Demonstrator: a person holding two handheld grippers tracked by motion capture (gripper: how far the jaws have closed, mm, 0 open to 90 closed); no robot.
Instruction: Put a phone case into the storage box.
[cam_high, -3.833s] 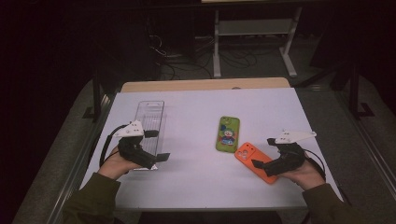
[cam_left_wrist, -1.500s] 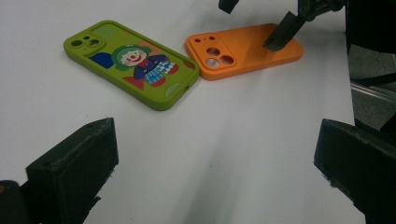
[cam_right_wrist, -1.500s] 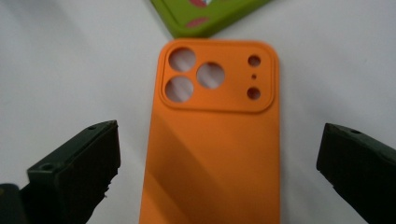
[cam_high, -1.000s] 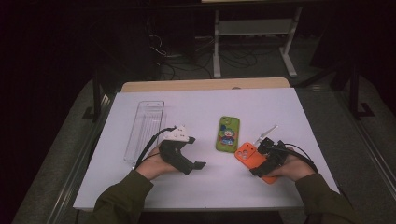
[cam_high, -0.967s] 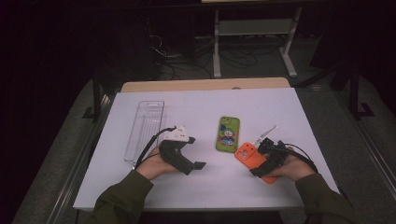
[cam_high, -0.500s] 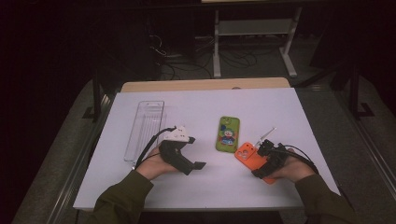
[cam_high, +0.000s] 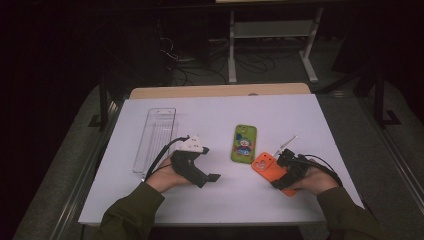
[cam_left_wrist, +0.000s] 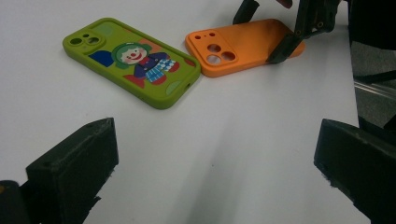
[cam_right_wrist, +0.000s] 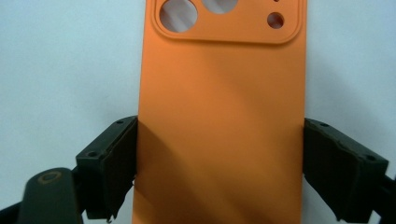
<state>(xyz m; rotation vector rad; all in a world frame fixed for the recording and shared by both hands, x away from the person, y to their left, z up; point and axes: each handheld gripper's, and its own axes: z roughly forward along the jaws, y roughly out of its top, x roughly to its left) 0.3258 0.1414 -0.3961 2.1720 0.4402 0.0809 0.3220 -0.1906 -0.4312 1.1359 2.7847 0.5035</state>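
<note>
Clear plastic tray (cam_high: 156, 137) at table (cam_high: 210, 117) left, nothing visible inside. Orange phone case (cam_right_wrist: 219, 121) flat on table, back up w/ camera cutouts, just beside green clown case (cam_left_wrist: 133, 60). Right claw (cam_right_wrist: 219, 172) clamped on orange case's long edges. Left claw (cam_left_wrist: 210, 172) spread wide, gripping nothing, low over table.

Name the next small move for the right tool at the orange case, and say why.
Probably lift the orange phone case a little off the table. The right tool has its jaws against both long edges of the case, which lies flat, its corner close to the green clown case. The left tool stands open and apart, holding nothing.
</note>
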